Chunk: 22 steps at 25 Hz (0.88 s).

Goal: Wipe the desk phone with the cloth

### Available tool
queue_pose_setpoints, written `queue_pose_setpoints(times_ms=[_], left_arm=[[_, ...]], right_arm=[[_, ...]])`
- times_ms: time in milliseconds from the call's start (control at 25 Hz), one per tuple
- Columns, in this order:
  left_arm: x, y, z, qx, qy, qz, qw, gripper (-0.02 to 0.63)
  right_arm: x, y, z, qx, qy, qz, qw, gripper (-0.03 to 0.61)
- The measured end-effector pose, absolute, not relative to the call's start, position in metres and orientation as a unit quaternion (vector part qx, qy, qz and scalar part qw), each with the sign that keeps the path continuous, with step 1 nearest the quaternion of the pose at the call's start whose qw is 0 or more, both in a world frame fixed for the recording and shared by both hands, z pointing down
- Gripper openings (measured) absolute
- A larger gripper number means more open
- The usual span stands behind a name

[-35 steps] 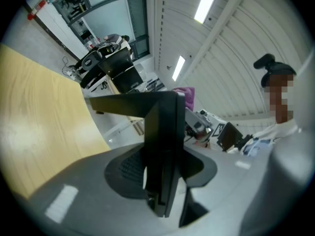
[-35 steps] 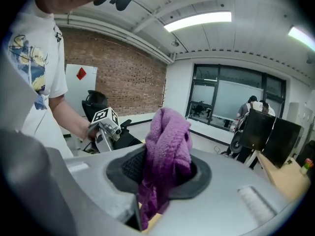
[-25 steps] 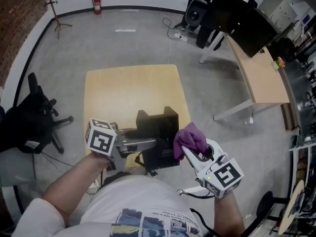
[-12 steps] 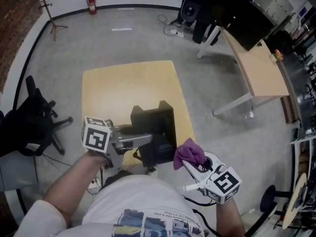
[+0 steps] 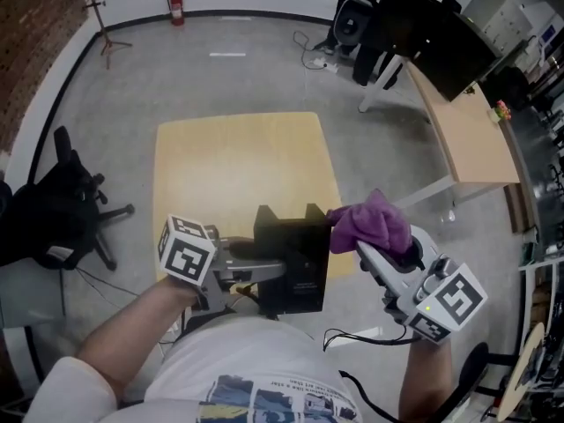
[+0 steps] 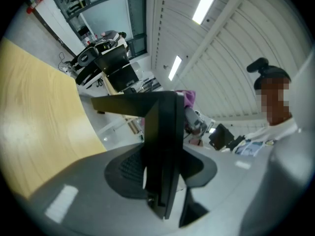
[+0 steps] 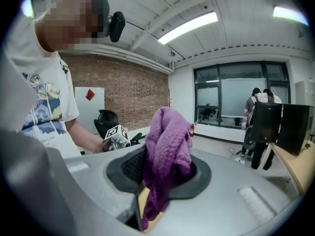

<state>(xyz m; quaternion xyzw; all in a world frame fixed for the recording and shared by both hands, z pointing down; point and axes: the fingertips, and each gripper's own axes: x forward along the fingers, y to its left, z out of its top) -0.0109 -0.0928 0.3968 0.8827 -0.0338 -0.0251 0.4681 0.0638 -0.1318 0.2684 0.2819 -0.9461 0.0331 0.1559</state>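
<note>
The black desk phone (image 5: 292,256) is lifted off the small wooden table (image 5: 229,166), near its front edge. My left gripper (image 5: 269,270) is shut on it from the left; in the left gripper view the phone (image 6: 162,146) stands edge-on between the jaws. My right gripper (image 5: 374,245) is shut on the purple cloth (image 5: 370,220), which is bunched up and raised beside the phone's upper right corner. In the right gripper view the cloth (image 7: 166,154) fills the jaws and hangs down.
A black office chair (image 5: 53,210) stands left of the table. A longer wooden desk (image 5: 467,139) with black monitors (image 5: 423,25) lies at the right. Cables (image 5: 308,60) trail on the grey floor behind. A coat stand (image 5: 97,16) is at the far left.
My right gripper dipped with the cloth, then rose up and to the right, level with the phone's top right corner. The left gripper and phone shifted slightly right.
</note>
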Motion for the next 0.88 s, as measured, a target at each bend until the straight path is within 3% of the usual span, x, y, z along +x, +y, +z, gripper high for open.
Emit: queue_pose_setpoints(times_ms=[280, 880], left_arm=[[-0.004, -0.083, 0.391, 0.884, -0.034, -0.025, 0.465, 0.181], [0.008, -0.063, 0.384, 0.886, -0.022, -0.019, 0.462, 0.183]], right_arm=[[0.034, -0.148, 0.26, 0.219, -0.962, 0.036, 0.156, 0.106], [0.014, -0.182, 0.351, 0.1, -0.943, 0.132, 0.289, 0.106]])
